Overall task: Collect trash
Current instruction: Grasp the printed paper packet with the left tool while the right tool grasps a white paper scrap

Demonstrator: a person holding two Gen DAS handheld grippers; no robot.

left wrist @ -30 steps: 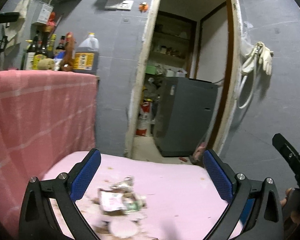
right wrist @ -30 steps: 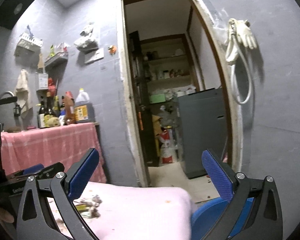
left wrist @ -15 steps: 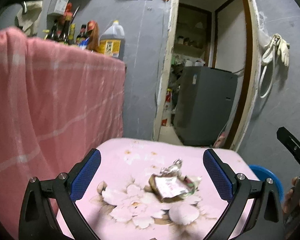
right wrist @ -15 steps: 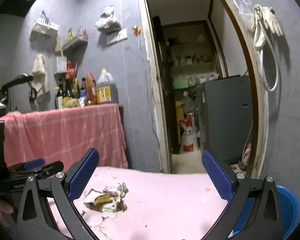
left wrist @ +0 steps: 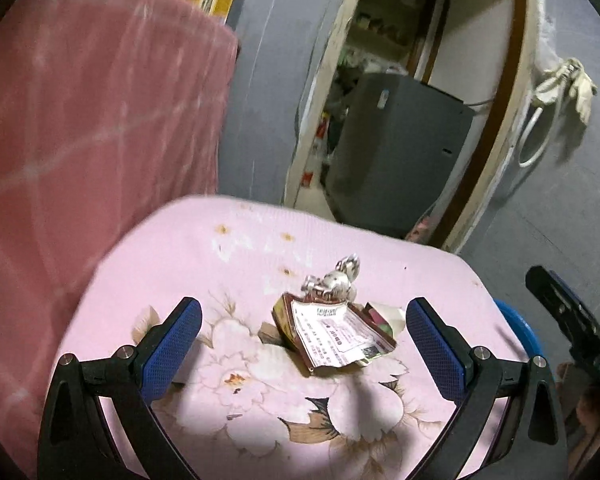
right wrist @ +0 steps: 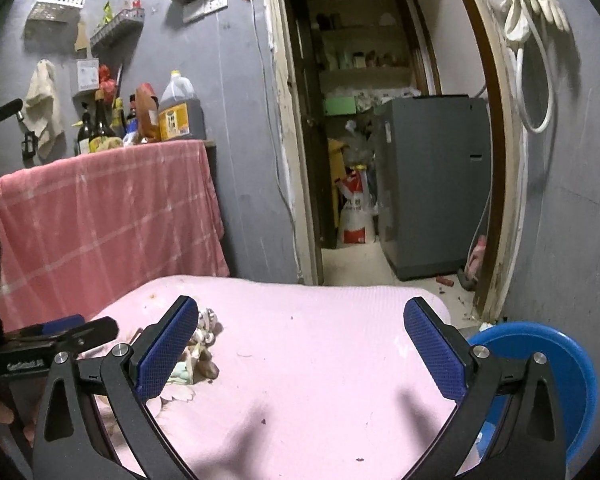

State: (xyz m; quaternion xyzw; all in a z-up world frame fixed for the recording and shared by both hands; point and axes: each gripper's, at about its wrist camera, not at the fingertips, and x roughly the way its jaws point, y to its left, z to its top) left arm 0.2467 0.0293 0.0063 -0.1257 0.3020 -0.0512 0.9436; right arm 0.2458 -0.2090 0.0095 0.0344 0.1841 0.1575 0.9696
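Note:
A pile of trash lies on the pink flowered cloth (left wrist: 260, 248): a crumpled printed wrapper (left wrist: 334, 332) with a ball of silver foil (left wrist: 336, 278) behind it. My left gripper (left wrist: 304, 340) is open and empty, its blue pads on either side of the wrapper, slightly above it. My right gripper (right wrist: 302, 344) is open and empty over the bare pink cloth (right wrist: 320, 344). The trash pile (right wrist: 200, 344) sits partly behind its left pad. A blue bin (right wrist: 540, 364) stands at the cloth's right edge, also in the left wrist view (left wrist: 520, 324).
A pink checked cloth (right wrist: 100, 216) drapes a counter on the left, with bottles and an oil jug (right wrist: 180, 108) on top. An open doorway holds a grey machine (right wrist: 432, 184). Gloves and a hose (right wrist: 536, 4) hang on the right wall.
My left gripper has tilted down and moved closer over the trash, which now sits between its pads. My right gripper has dropped lower toward the cloth; the blue bin shows more.

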